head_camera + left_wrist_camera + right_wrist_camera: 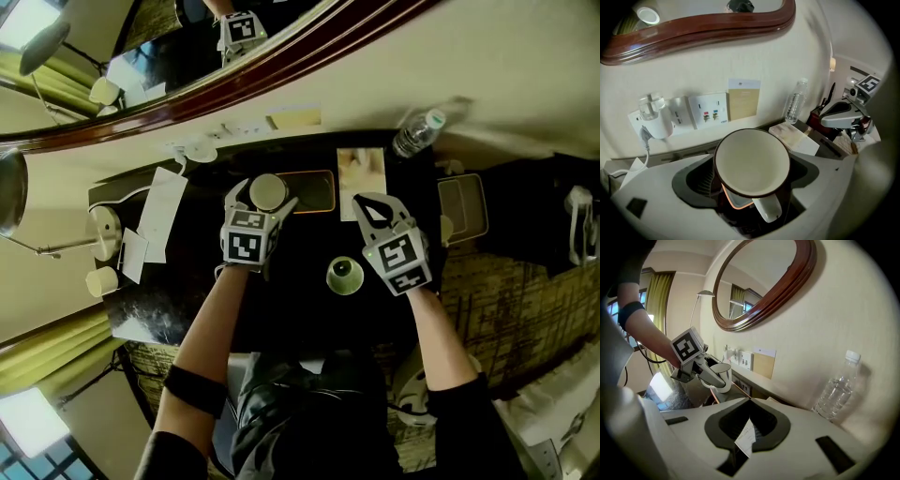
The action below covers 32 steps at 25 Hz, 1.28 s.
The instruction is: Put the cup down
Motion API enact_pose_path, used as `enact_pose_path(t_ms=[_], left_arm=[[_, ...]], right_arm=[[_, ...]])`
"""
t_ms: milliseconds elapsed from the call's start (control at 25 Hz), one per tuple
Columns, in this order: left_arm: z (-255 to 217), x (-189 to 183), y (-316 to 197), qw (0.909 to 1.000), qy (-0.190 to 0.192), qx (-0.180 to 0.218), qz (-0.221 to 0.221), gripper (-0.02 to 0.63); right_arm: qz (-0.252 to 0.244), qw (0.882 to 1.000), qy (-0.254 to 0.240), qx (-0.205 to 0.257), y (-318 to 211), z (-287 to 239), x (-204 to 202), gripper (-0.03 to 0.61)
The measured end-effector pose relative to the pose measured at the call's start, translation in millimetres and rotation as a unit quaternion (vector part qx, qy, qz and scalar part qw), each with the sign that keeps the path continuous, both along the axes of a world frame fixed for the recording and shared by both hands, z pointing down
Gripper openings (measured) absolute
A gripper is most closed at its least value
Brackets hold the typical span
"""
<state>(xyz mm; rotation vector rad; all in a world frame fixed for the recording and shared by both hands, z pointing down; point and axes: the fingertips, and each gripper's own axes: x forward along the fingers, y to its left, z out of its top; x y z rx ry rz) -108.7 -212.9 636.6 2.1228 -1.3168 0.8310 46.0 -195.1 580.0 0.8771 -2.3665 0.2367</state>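
Left gripper (pixel 264 199) fingers grasp a white cup (pixel 752 161) at the far tray (pixel 317 192); right gripper (pixel 749 401) fingers clench a paper slip (pixel 746 439).

The cup (pixel 752 161) is held between the jaws of the left gripper (pixel 264 199), over the tray (pixel 319 192). A booklet (pixel 362 172) is laid just right of the tray, and a bottle (pixel 418 133) is stood behind it to the right, by the wall. A dish (pixel 345 276) is set nearer the person, just left of the right gripper (pixel 370 208).

Pale grey, the left tongs (pixel 265 192) and right tongs (pixel 364 202) bear black-and-white marker cubes (pixel 246 246).
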Motion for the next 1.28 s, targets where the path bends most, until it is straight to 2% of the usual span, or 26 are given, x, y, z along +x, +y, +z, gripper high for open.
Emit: enact_pose_path(t_ms=[80,400,720,920,1280], left_arm=[[1.2,0.6,0.8,1.0,0.0,0.0,0.006,0.414],[-3.1,1.4,8.3,0.9999,0.009,-0.002,0.01,0.405],[-22.6,-9.6,30.4,0.9996,0.004,0.028,0.007,0.405],[-35.4,-13.1,60.6,0.9992,-0.008,0.037,0.016,0.405],[-24.5,-11.2,136.0,0.9999,0.004,0.011,0.005,0.405]], right_arm=[[0.002,1.0,-0.001,-0.002,1.4,1.3,1.9,0.015],[-0.002,1.0,-0.002,-0.004,7.7,-0.4,5.2,0.015],[-0.021,1.0,0.001,0.002,21.5,-13.8,0.2,0.015],[-0.04,0.999,-0.005,0.011,36.3,-36.4,-13.1,0.015],[-0.081,0.997,0.003,0.01,73.5,-49.3,-37.8,0.015]])
